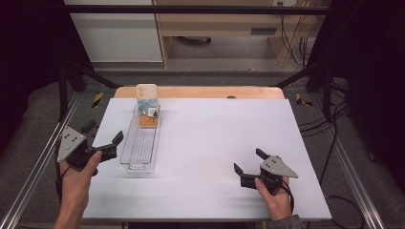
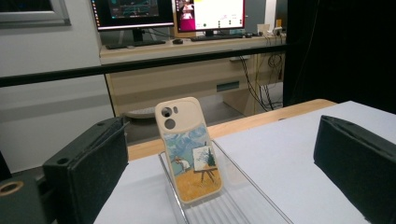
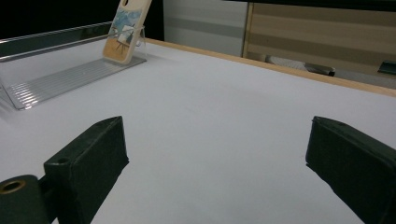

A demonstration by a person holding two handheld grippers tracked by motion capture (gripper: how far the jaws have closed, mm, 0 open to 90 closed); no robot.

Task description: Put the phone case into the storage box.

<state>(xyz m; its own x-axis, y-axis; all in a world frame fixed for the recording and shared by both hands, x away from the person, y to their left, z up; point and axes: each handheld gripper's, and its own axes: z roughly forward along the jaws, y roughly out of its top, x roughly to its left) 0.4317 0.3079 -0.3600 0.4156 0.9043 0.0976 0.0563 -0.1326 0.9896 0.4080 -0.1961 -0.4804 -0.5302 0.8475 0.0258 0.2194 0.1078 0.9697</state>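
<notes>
Phone case leans upright at far end of clear tray | left gripper: jaws apart, beside tray's near end, aimed at case | right gripper: jaws apart, idle, well apart on white table | advice: approach along tray, square jaws on case's side edges, close gently, avoid nudging tray wall.

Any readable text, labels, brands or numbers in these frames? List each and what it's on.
None legible.
Phone case: a painted picture, no lettering.
Clear tray: no label visible.
Two monitors behind the table: windows with text, too small and blurred to read.
Left gripper and right gripper: no markings readable.
</notes>
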